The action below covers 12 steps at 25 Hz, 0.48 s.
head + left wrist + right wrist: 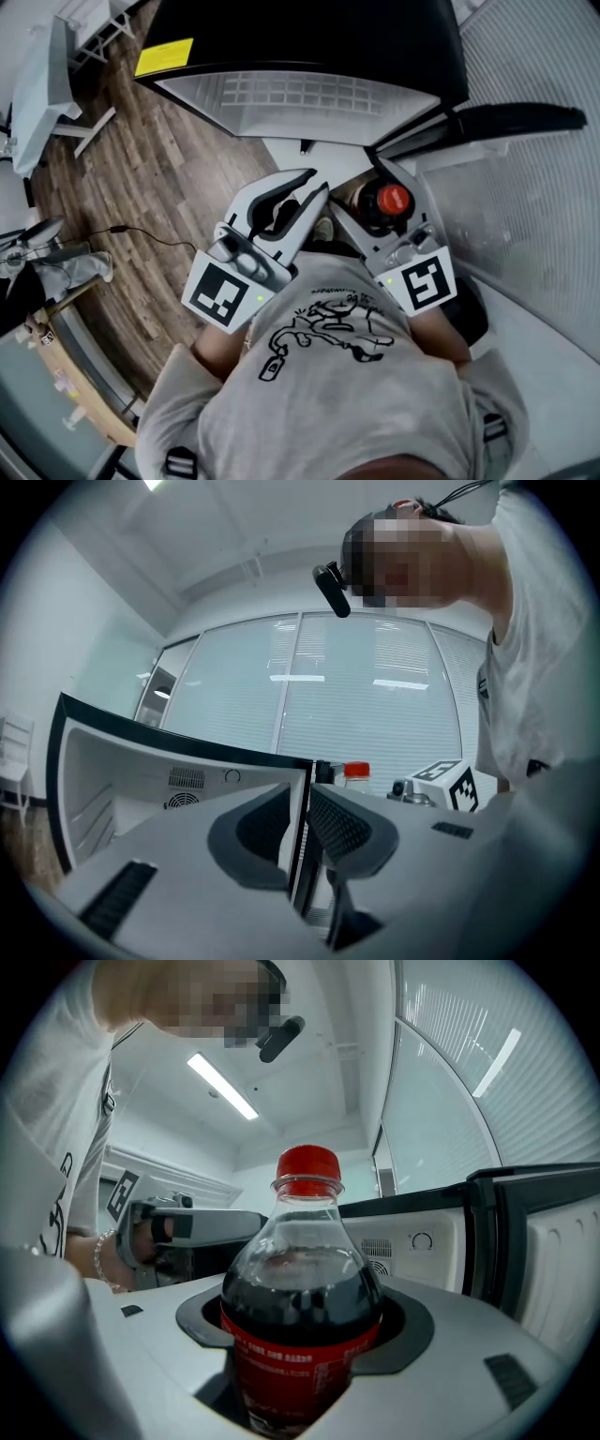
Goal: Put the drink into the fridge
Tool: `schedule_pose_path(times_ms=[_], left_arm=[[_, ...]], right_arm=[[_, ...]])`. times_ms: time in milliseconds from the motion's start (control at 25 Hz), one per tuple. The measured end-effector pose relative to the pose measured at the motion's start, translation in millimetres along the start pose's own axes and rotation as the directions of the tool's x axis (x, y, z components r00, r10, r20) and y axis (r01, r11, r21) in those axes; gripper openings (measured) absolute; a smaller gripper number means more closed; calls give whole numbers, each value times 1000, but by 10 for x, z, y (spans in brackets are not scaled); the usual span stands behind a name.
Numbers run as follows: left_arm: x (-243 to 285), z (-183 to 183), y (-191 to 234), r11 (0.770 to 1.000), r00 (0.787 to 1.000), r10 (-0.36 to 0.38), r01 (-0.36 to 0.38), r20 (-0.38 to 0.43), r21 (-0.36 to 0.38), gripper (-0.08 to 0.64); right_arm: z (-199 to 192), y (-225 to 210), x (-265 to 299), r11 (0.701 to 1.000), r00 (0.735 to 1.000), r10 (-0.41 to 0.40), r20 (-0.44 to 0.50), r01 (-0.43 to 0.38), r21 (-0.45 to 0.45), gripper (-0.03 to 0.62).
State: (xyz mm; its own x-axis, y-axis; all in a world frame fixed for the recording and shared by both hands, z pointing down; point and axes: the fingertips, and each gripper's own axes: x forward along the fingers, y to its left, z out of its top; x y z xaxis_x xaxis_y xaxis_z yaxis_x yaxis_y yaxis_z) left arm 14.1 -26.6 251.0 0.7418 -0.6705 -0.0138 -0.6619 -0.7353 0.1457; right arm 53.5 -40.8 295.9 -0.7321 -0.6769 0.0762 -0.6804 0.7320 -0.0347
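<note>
The drink is a cola bottle with a red cap and a red label. My right gripper is shut on its body and holds it upright, low in front of the open fridge. The fridge's black door stands swung out to the right. My left gripper hangs left of the bottle with its jaws a little apart. The fridge's dark front edge shows in that narrow gap. Whether it lies between the pads or beyond them I cannot tell; nothing is pressed.
The fridge's white inside has a fan grille and a dial at the back. A wooden floor with a black cable lies to the left. White furniture stands at the far left, and ribbed glass walls close off the right.
</note>
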Motion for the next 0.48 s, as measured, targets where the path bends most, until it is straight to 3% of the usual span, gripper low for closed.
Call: schedule_pose_path(times_ms=[320, 480], left_arm=[[170, -39, -87, 992, 992, -120, 121, -33, 26, 120], [253, -65, -126, 981, 983, -173, 178, -68, 81, 153]], right_arm=[[-99, -61, 256, 1000, 1000, -14, 11, 14, -23, 328], [-186, -88, 365, 999, 1000, -19, 0, 19, -33, 328]])
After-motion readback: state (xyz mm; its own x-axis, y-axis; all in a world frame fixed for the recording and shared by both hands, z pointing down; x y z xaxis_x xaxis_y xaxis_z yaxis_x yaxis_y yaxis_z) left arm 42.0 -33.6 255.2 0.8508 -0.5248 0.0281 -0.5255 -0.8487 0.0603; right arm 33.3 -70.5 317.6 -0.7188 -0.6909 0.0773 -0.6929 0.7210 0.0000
